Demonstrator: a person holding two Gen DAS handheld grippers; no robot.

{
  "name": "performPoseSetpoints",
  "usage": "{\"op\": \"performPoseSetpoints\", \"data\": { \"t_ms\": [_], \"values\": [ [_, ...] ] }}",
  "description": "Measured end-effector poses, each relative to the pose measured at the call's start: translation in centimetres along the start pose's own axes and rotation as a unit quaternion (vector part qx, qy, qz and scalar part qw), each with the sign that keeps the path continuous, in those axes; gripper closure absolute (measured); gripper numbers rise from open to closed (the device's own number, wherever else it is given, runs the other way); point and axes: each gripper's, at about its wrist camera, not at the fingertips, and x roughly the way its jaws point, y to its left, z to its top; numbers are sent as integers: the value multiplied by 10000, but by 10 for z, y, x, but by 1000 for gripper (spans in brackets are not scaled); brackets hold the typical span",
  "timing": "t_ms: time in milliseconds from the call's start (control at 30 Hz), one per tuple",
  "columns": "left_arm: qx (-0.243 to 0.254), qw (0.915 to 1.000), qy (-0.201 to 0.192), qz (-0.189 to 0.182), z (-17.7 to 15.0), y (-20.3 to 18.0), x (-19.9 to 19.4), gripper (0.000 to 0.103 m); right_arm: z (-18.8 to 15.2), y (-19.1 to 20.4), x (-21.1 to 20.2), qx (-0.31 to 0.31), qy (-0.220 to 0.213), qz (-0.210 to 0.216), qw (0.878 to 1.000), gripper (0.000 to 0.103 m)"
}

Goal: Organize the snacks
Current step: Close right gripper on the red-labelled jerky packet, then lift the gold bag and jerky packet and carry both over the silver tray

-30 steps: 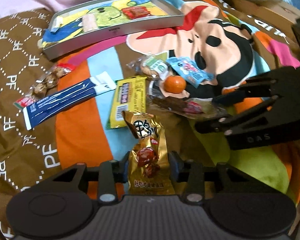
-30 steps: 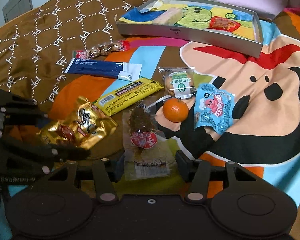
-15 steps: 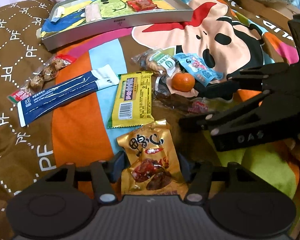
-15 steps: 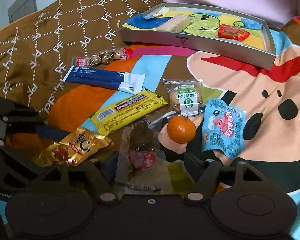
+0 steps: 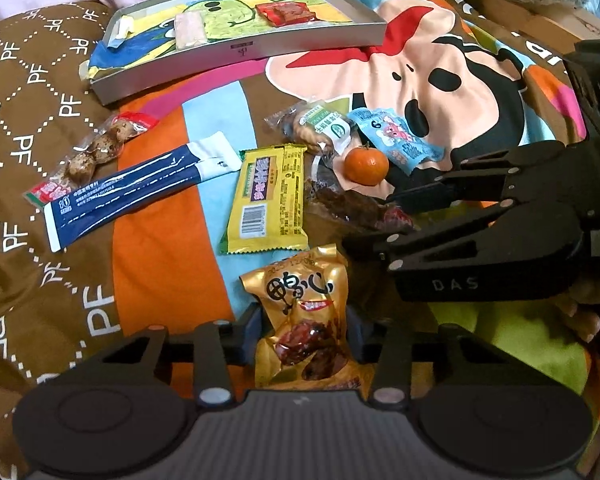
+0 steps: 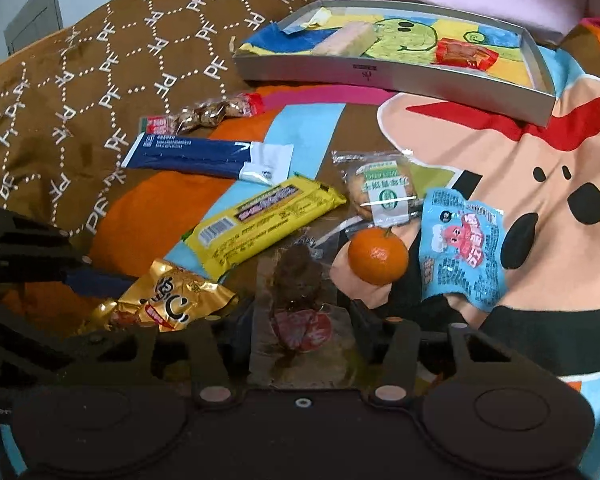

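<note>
My left gripper (image 5: 303, 320) is shut on a gold snack pouch (image 5: 306, 320), which also shows in the right wrist view (image 6: 168, 300). My right gripper (image 6: 302, 316) straddles a clear packet of dark dried meat with a red label (image 6: 300, 312), jaws close at its sides; it also shows in the left wrist view (image 5: 352, 204). A grey tray (image 6: 380, 76) at the back holds a pale bar (image 6: 346, 44) and a red packet (image 6: 464, 54). A mandarin (image 6: 378, 256), a yellow bar (image 6: 260, 224), a blue packet (image 6: 460, 248) and a cookie packet (image 6: 382, 192) lie in the middle.
A long navy sachet (image 6: 204, 156) and a nut packet (image 6: 208, 114) lie at the left on the brown patterned blanket (image 6: 100, 80). The right gripper's body (image 5: 500, 232) sits to the right of the left one. Everything rests on soft cartoon-print bedding (image 6: 500, 152).
The left gripper has drawn the gold pouch back and lower, away from the pile. The right gripper has moved forward over the dried-meat packet, which now sits deeper between its fingers.
</note>
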Motion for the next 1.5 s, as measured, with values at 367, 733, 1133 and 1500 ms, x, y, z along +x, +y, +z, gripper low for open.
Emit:
{"op": "performPoseSetpoints", "data": {
  "t_ms": [367, 733, 1133, 1500],
  "values": [
    [-10, 9999, 130, 44, -2, -2, -1, 59, -4, -1, 0, 252, -13, -14, 9997, 52],
    [-23, 9987, -331, 395, 4, -6, -30, 61, -6, 20, -40, -204, -509, -313, 9980, 54],
    [-178, 9951, -747, 622, 22, 2, -46, 61, 3, 18, -60, -297, -970, -479, 9937, 54],
    [-418, 9887, -1270, 679, 65, 14, -43, 60, 12, 16, -78, -333, -1783, -816, 9800, 54]
  ]
}}
